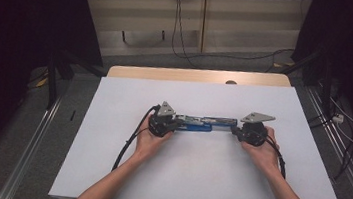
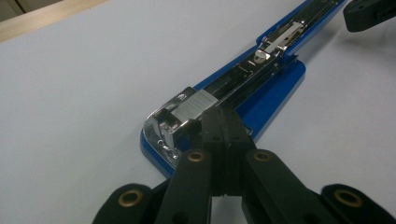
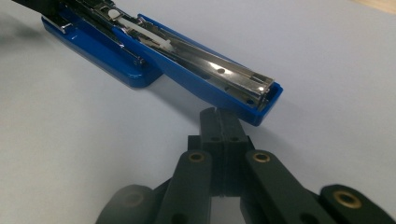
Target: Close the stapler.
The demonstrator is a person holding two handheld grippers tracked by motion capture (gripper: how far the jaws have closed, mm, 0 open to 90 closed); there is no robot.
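Note:
A blue stapler (image 1: pixel 202 122) lies swung open flat across the middle of the white table (image 1: pixel 195 182). Its base (image 2: pixel 275 93) and metal magazine (image 2: pixel 243 79) point toward my left gripper (image 1: pixel 174 122). Its blue lid (image 3: pixel 210 88) reaches toward my right gripper (image 1: pixel 235 130). The left gripper (image 2: pixel 219 116) is shut, its tips resting at the magazine's front end beside a ribbed silvery strip of staples (image 2: pixel 194 105). The right gripper (image 3: pixel 218 116) is shut too, its tips against the free end of the lid (image 3: pixel 266 100). Nothing shows between either pair of jaws.
A wooden strip (image 1: pixel 197 75) runs along the table's far edge. Beyond it lie a floor with cables (image 1: pixel 181 39) and dark stands at both sides. The right gripper's tip (image 2: pixel 369 11) shows far off in the left gripper view.

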